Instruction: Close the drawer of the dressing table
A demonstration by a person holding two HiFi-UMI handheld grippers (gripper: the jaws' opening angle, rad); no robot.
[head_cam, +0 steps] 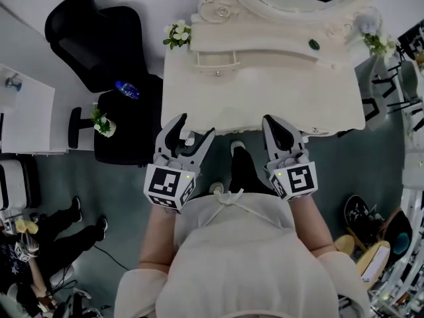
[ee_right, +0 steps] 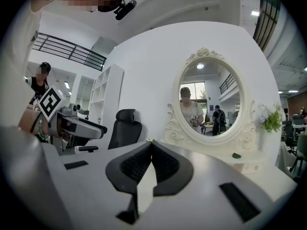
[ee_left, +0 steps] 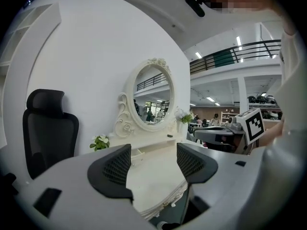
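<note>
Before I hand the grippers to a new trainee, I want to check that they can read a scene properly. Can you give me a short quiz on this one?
1. True or false: the left gripper has its jaws apart and holds nothing.
2. What lies on the seat of the black office chair? A) a blue bottle B) a hairbrush C) a book
3. Fill in: the jaws of the right gripper are ____.

Key: 1 true; 2 A; 3 shut.
</note>
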